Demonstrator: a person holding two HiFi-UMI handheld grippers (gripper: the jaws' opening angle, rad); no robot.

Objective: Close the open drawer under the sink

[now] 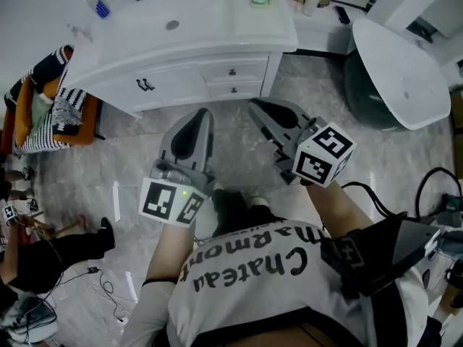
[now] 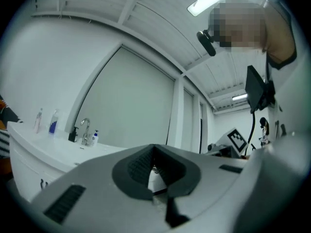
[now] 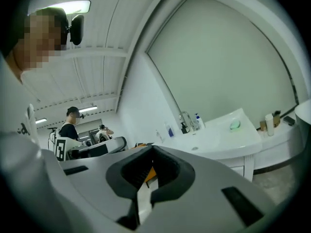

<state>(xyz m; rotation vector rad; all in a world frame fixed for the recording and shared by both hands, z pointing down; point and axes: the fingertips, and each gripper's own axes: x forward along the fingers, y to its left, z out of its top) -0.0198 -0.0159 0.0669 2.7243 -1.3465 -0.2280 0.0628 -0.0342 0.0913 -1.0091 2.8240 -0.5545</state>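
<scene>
The white sink vanity [image 1: 181,31] stands ahead of me, also seen in the left gripper view [image 2: 34,152] and the right gripper view [image 3: 228,137]. Its two small drawers [image 1: 233,71] sit under the counter's right part and both look flush with the front. My left gripper [image 1: 202,116] hovers over the marble floor short of the vanity, jaws shut and holding nothing [image 2: 154,149]. To its right my right gripper [image 1: 255,106] is held at about the same height, also shut with nothing in it [image 3: 150,152]. Neither touches the vanity.
A chair piled with striped clothes [image 1: 47,100] stands left of the vanity. A white oval tub [image 1: 401,67] lies at the right. A low shelf with bottles [image 1: 312,2] is behind it. Cables [image 1: 108,288] and a person's legs [image 1: 51,251] lie at lower left.
</scene>
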